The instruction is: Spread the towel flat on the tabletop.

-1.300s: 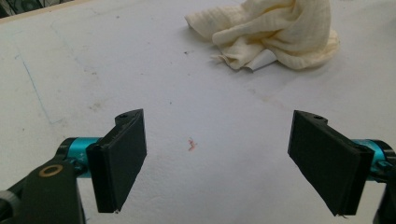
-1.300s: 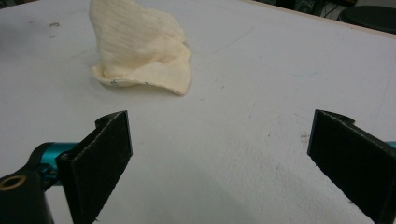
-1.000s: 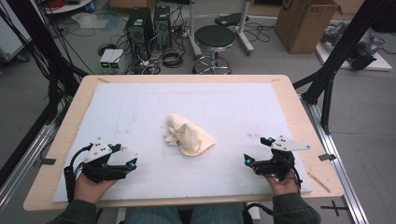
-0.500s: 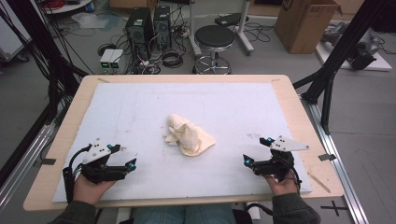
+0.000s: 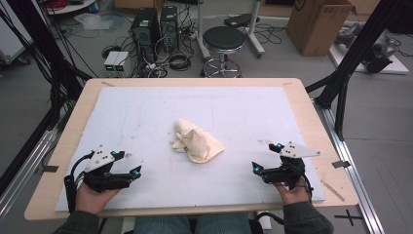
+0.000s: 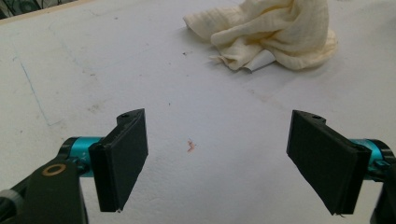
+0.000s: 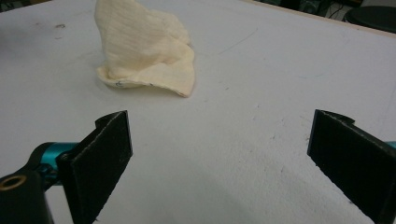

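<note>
the cream cloth (image 5: 197, 141) sits in a crumpled heap in the middle of the high view, on the white mat (image 5: 146, 107) that covers the table (image 5: 311, 112). your left tongs (image 5: 137, 171) rest low at the lower left of that view, and your right tongs (image 5: 254, 168) rest low at the lower right. both are wide open and hold nothing, and both are well apart from the cloth. in the left gripper view the cloth (image 6: 273, 35) is at the top right, past the two black jaws, with a loose frayed corner poking out near the bottom of the heap. in the right gripper view the cloth (image 7: 144, 51) is at the top left, standing up in a peak with a flat edge lying on the mat. i think the job now is to reach in and take the cloth. go slow and bring each pair of tongs toward its own side of the heap. aim for an edge or corner, not the fat middle, so you grab one layer and not a lump. keep the lower jaw sliding flat on the mat so it slips under the edge. squeeze only when cloth is between the jaws. the cloth is soft and will flop, so lift gently.
</note>
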Demonstrator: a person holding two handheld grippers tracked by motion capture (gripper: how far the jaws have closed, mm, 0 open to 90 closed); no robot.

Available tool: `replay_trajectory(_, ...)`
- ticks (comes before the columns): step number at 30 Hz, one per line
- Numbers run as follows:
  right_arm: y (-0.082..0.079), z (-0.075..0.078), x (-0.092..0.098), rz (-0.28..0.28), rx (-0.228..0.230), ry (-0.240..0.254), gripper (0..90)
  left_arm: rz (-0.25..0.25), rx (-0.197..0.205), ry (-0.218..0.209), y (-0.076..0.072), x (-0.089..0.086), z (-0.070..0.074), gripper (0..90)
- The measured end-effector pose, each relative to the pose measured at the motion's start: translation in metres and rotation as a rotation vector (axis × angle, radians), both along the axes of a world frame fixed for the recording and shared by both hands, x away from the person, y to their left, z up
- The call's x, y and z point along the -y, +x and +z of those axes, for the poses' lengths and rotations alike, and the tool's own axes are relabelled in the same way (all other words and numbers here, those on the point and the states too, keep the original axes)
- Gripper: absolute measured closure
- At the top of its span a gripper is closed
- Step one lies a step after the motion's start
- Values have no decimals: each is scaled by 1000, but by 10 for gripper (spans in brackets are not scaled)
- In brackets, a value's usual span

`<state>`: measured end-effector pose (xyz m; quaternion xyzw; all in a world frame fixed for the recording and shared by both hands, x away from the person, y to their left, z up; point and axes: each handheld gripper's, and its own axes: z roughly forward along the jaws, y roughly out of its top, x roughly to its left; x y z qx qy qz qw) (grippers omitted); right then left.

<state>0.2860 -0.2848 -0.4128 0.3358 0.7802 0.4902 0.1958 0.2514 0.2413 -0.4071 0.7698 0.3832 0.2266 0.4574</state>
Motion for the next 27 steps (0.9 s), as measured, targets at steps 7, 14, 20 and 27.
replay_trajectory(7, 1, 2, -2, 10, 2, 1, 58, -6, -2, 3, 1, 2, 0, 211)
replay_trajectory(14, 7, 10, -12, 32, 10, -20, 59, -4, 2, 6, 0, 1, -1, 212)
replay_trajectory(20, 20, 14, -35, 123, 5, -56, 154, 2, 4, -3, -1, -1, 0, 214)
replay_trajectory(27, 36, 20, -52, 160, -8, -21, 173, -11, 1, -13, 5, 6, 0, 219)
